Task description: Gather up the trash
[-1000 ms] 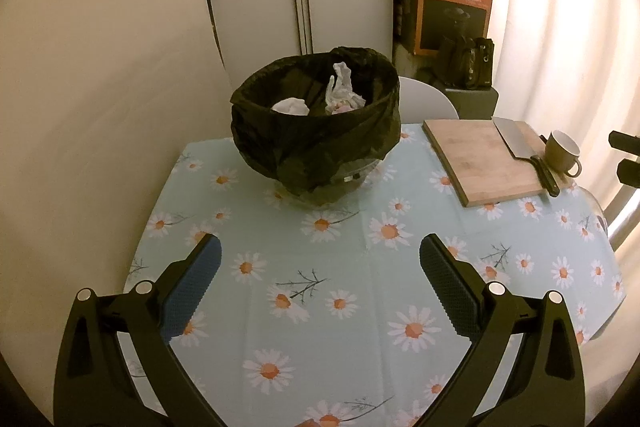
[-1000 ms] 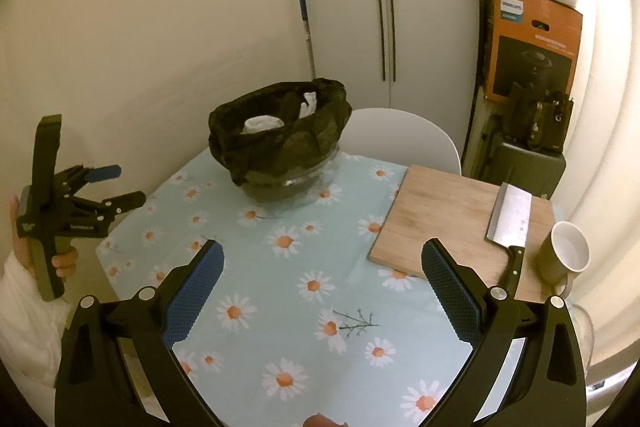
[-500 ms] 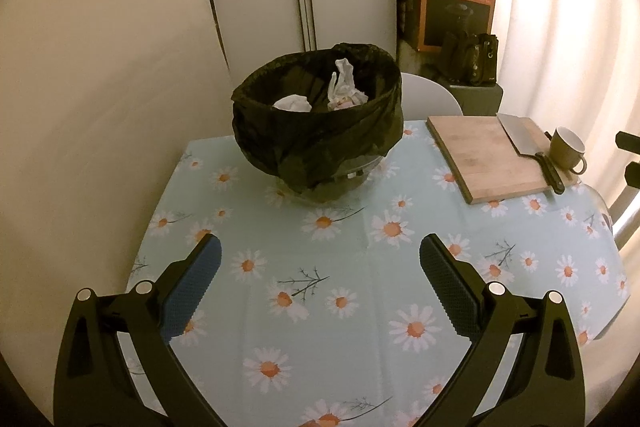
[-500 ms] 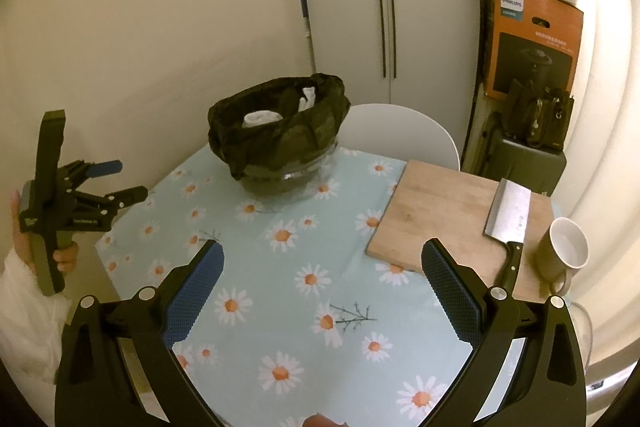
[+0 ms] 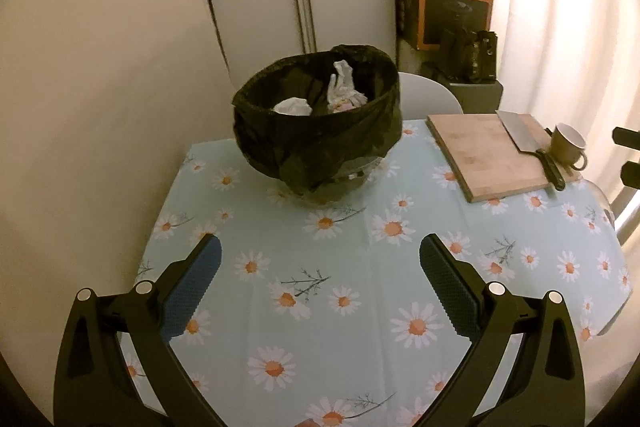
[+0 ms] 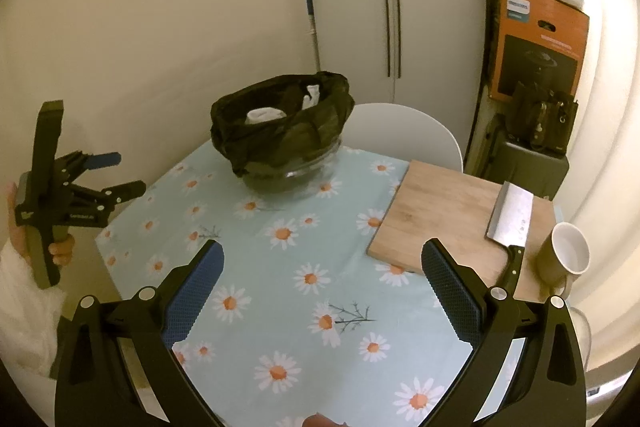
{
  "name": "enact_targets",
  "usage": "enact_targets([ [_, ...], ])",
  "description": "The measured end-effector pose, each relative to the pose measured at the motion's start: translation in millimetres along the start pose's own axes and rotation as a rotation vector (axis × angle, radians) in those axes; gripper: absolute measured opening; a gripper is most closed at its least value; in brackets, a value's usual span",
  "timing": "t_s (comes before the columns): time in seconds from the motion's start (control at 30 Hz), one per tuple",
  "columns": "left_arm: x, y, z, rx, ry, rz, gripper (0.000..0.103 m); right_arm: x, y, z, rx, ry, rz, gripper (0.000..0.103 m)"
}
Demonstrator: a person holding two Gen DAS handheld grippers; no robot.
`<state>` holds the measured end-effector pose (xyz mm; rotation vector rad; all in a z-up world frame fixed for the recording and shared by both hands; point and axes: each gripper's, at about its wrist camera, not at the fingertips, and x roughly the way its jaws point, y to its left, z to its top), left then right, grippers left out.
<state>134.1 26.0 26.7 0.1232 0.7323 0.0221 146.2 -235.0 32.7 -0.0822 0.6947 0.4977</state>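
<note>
A glass bowl lined with a black trash bag (image 5: 320, 131) stands at the far side of the daisy tablecloth (image 5: 360, 267). Crumpled white paper trash (image 5: 340, 95) lies inside it. The bag also shows in the right wrist view (image 6: 282, 131). My left gripper (image 5: 320, 267) is open and empty, held above the near part of the table. My right gripper (image 6: 322, 267) is open and empty, above the table's near right. The left gripper also shows in the right wrist view (image 6: 116, 171), off the table's left edge.
A wooden cutting board (image 6: 452, 219) with a cleaver (image 6: 510, 223) lies at the right, with a mug (image 6: 566, 255) beside it. A white chair (image 6: 404, 131) stands behind the table. A cupboard and an orange box (image 6: 540, 47) stand at the back.
Both grippers have drawn back and up a little from the table; the bowl looks slightly farther. Both stay open and empty.
</note>
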Motion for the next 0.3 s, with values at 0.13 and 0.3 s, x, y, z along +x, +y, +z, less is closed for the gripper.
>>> enact_targets([
  [0.13, -2.1, 2.0, 0.2, -0.012, -0.005, -0.007, 0.097, 0.4, 0.8, 1.4, -0.005, -0.004, 0.001, 0.095],
  [0.3, -1.8, 4.0, 1.7, -0.025, -0.006, 0.001, 0.097, 1.8, 1.8, 1.4, -0.013, 0.001, 0.003, 0.095],
])
